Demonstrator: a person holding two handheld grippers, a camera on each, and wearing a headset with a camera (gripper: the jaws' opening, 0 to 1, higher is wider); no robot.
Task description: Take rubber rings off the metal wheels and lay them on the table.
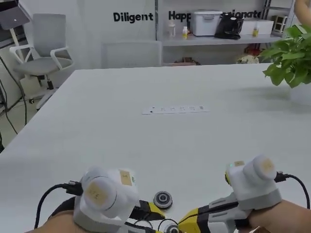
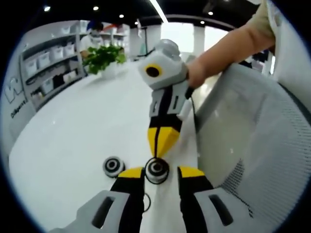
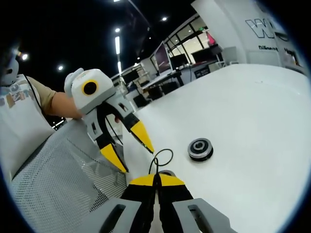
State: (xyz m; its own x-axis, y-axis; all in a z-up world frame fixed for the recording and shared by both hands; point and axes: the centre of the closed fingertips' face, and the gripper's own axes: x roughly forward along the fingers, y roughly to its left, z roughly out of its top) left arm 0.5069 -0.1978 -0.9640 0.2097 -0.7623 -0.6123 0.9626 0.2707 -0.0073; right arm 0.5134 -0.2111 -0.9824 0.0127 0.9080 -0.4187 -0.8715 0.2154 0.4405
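Two metal wheels [image 2: 112, 166] [image 2: 157, 168], one loose rubber ring [image 3: 167, 150]

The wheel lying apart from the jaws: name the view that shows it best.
Right gripper view: the wheel lies unblocked, dark tyre and metal hub clear. The left gripper view shows it smaller, beside a jaw; the head view shows it small and low in frame.

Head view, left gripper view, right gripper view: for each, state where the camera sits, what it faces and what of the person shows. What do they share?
Left gripper view: rides the left gripper, looking along its open jaws at a metal wheel; the right arm shows.
Right gripper view: rides the right gripper, looking along shut jaws; the left arm shows.
Head view: on the headset, facing forward and down over the table; the right forearm shows.
Shared: all three see the loose wheel.
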